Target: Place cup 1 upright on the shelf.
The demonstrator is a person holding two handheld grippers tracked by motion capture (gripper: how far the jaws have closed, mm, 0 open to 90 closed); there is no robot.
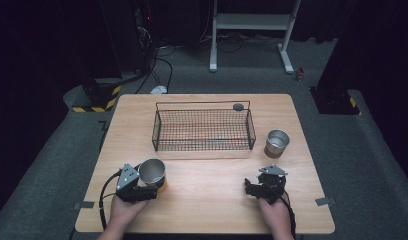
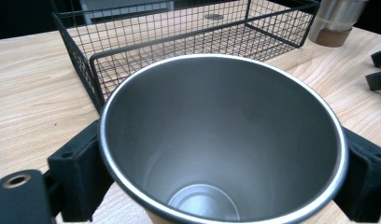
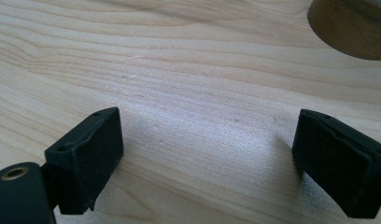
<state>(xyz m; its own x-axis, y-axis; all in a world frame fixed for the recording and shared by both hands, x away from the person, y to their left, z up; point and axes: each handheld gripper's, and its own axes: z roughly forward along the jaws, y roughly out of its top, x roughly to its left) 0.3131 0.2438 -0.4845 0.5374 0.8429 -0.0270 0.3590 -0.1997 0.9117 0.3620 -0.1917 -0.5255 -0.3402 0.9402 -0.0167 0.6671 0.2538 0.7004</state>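
A steel cup (image 1: 152,171) with a cork-coloured base stands upright on the wooden table (image 1: 212,200) near its front left. My left gripper (image 1: 149,184) reaches around the cup from the near side. In the left gripper view the empty cup (image 2: 216,140) stands between the jaws, whose pads (image 2: 79,172) sit close beside its wall without a clear squeeze. My right gripper (image 1: 249,186) rests near the front right, open. Its jaws (image 3: 207,158) stand wide apart over bare wood with nothing between them.
A black wire basket (image 1: 202,103) sits at the middle back of the table, with a small grey disc (image 1: 238,106) by its far right corner. A second steel cup (image 1: 277,142) stands right of the basket; its base (image 3: 352,28) lies beyond my right gripper.
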